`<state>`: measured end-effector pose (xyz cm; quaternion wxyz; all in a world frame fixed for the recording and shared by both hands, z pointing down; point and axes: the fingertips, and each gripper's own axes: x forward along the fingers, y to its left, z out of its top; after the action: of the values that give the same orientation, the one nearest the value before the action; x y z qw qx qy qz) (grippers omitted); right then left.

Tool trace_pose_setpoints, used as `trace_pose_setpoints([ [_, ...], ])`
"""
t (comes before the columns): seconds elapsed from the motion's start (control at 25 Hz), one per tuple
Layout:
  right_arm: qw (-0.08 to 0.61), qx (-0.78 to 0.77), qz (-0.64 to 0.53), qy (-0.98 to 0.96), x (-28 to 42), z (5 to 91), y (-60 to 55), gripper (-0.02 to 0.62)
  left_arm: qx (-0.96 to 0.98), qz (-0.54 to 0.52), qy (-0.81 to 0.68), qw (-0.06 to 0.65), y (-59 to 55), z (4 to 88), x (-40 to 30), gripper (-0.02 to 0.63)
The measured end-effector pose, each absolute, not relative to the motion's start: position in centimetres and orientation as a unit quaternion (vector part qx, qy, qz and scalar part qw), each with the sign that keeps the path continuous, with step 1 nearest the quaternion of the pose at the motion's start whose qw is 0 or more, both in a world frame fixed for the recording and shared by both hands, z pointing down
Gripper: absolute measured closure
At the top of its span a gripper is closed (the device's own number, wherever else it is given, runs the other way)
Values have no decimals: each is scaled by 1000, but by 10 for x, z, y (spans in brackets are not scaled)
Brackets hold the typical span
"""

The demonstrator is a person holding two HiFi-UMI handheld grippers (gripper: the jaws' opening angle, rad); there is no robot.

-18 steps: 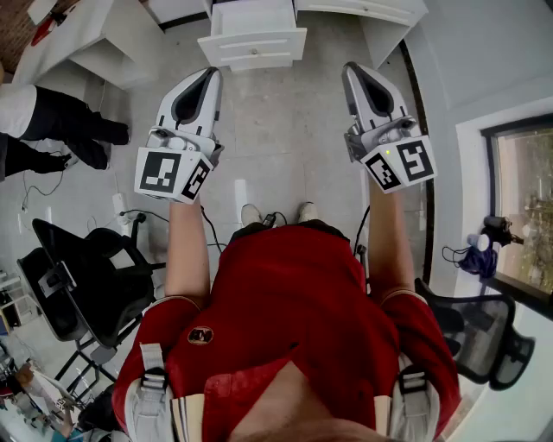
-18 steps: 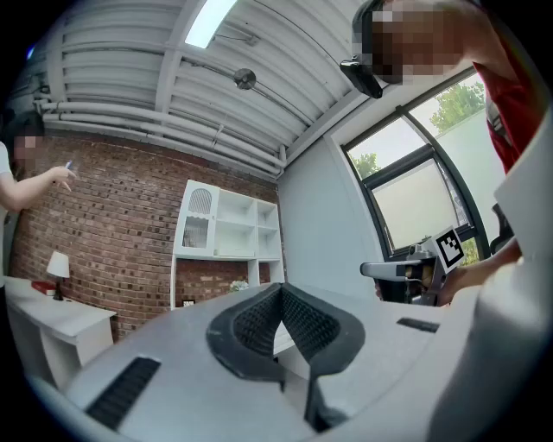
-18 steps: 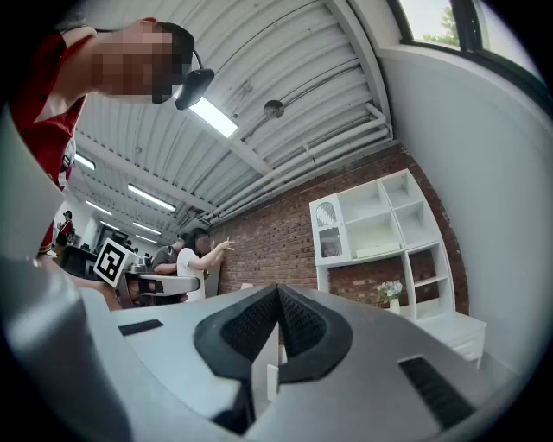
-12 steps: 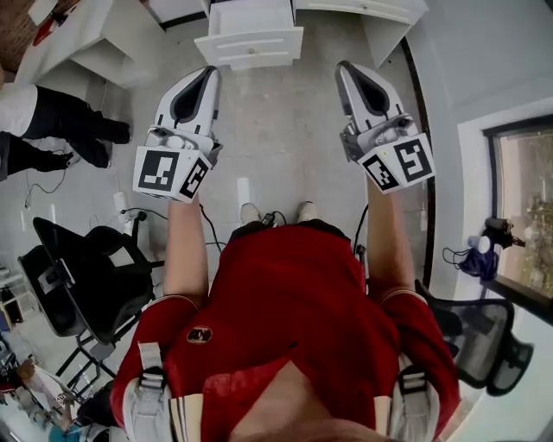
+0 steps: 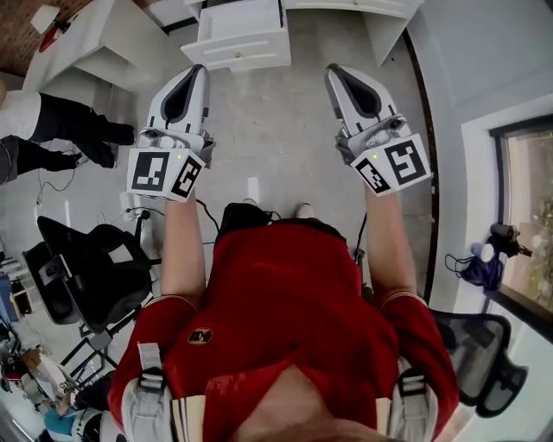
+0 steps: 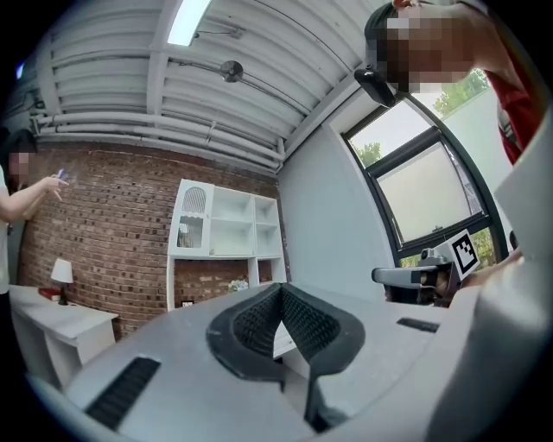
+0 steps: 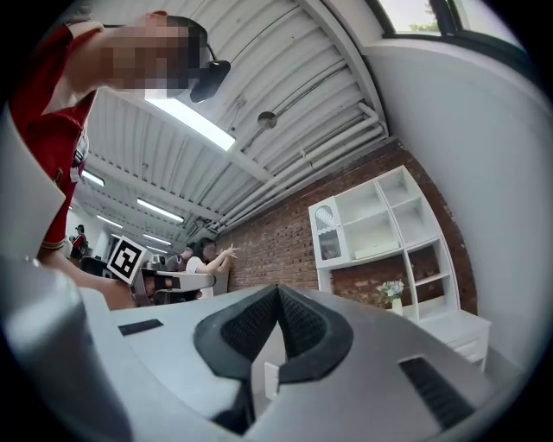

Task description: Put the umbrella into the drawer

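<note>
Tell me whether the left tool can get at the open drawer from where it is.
Probably not yet: the left tool hangs short of the open drawer, though only floor lies between, so a step forward should do.

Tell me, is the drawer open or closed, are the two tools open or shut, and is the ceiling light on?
Drawer: pulled open.
Left tool: shut, nothing in it.
Right tool: shut, nothing in it.
Ceiling light: on.
</note>
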<state>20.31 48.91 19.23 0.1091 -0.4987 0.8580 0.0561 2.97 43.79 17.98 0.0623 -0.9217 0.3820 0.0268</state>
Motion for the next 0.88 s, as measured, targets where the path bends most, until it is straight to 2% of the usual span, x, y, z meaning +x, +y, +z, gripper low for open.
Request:
trace_pose_setpoints([
  [0.2, 125, -509, 56, 850, 227, 187, 470, 600, -918, 22, 390, 63, 421, 178, 42, 600],
  [0.44, 114, -506, 59, 853, 219, 194, 416, 600, -915, 26, 396, 68, 368, 185, 35, 600],
  [0.88, 51, -533, 67, 842, 174, 200, 215, 600, -919, 39, 384, 78, 174, 202, -16, 600],
])
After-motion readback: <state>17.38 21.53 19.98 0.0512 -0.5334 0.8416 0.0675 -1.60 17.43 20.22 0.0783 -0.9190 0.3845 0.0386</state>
